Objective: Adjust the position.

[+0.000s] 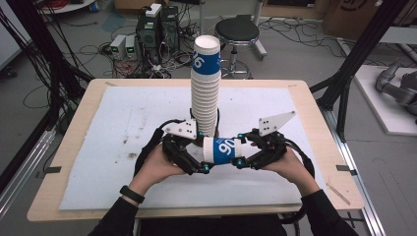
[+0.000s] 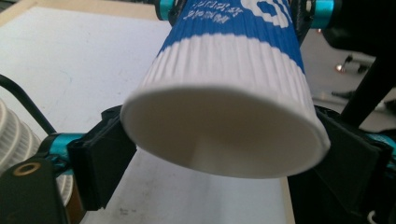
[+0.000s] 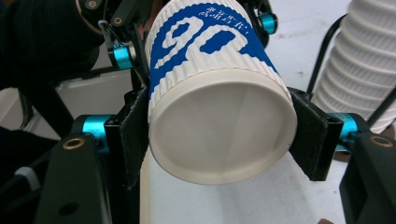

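Observation:
A white and blue ribbed paper cup [image 1: 222,150] lies on its side in the air between my two grippers, just in front of a tall stack of like cups [image 1: 205,93]. My right gripper [image 1: 240,150] is shut on the cup's blue end, and its pads [image 3: 135,130] press both sides of the cup [image 3: 210,46]. My left gripper [image 1: 204,153] is open around the white end. Its jaws stand close on either side of the cup [image 2: 224,60], which is not squeezed. The stack [image 3: 369,60] rises to the right in the right gripper view.
The stack stands mid-table on a white mat [image 1: 123,128] that covers most of the wooden table [image 1: 74,147]. A person's hands [image 1: 157,169] hold both grippers near the front edge. A stool [image 1: 237,30] and computer boxes [image 1: 157,29] stand on the floor behind.

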Available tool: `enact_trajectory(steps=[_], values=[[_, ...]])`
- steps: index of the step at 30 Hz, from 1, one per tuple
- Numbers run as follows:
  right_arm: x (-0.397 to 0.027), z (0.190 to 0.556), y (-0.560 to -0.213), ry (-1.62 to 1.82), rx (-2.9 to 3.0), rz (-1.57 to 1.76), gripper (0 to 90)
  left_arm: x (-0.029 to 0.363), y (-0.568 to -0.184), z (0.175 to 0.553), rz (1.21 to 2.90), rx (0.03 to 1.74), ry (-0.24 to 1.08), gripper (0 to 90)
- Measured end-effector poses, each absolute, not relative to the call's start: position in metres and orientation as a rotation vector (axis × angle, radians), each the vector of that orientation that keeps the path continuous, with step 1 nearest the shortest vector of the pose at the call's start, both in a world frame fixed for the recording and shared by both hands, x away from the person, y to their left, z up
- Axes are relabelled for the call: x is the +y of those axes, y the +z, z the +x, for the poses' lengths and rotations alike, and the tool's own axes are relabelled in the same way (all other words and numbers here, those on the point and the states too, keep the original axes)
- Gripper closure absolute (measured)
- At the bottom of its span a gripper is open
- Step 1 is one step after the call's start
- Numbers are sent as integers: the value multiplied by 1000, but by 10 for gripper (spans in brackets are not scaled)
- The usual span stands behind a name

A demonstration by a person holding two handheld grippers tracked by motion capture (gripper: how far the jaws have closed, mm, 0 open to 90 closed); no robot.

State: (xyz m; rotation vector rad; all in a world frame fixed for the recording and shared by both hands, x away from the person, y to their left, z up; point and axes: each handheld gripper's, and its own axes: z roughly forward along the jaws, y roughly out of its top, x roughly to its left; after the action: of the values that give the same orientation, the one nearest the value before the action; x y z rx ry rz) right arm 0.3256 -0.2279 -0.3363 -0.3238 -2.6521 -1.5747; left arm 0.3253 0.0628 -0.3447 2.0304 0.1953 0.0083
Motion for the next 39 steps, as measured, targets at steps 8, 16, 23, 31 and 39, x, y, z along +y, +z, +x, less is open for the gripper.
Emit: enact_trajectory(steps=[8, 16, 23, 31, 39], values=[[-242, 328, -334, -1749, -2522, -357, 300, 71, -350, 328, 1765, 256, -60, 113], [-238, 325, -334, -1821, -2460, -337, 300, 71, -354, 329, 1614, 245, -134, 113], [-236, 324, -337, -1841, -2440, -335, 302, 75, -354, 330, 1613, 251, -132, 166], [-235, 325, -338, -1779, -2471, -332, 298, 74, -348, 329, 1695, 240, -104, 186], [-238, 325, -334, -1720, -2569, -352, 232, 70, -337, 326, 1879, 218, -37, 186]])
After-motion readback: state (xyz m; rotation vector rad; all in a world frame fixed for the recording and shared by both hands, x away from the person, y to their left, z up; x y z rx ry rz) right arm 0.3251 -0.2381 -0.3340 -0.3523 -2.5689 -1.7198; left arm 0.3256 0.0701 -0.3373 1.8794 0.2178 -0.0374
